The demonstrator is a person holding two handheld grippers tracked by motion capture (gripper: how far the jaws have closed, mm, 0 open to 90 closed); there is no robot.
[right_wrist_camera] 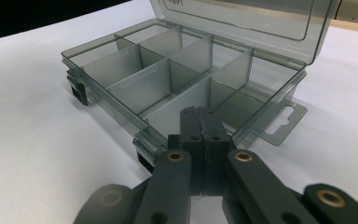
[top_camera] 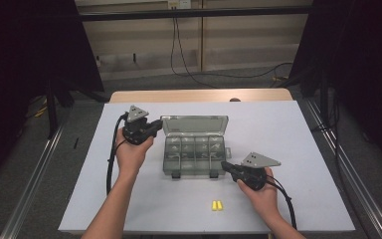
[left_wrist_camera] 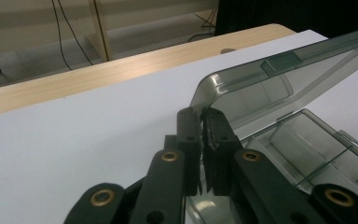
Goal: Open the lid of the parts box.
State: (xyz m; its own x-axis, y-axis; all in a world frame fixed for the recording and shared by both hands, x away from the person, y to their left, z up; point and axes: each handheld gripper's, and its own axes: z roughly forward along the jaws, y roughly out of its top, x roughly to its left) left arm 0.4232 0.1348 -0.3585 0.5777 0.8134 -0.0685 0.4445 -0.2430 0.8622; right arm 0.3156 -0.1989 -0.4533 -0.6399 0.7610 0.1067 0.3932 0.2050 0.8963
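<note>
Left gripper (left_wrist_camera: 200,119) is clamped on the lid (left_wrist_camera: 261,88) corner of the compartment box (right_wrist_camera: 168,79); right gripper (right_wrist_camera: 200,116), jaws together, rests at its front edge. Risk: the lid slips free and drops.

So on the table: one smoky clear plastic organizer box (top_camera: 194,146) with its lid (top_camera: 194,124) flipped open, two small yellow pieces (top_camera: 217,205) side by side out front, two handheld grippers, left (top_camera: 155,126) and right (top_camera: 225,165). Two black latches (top_camera: 175,175) on the box front.
</note>
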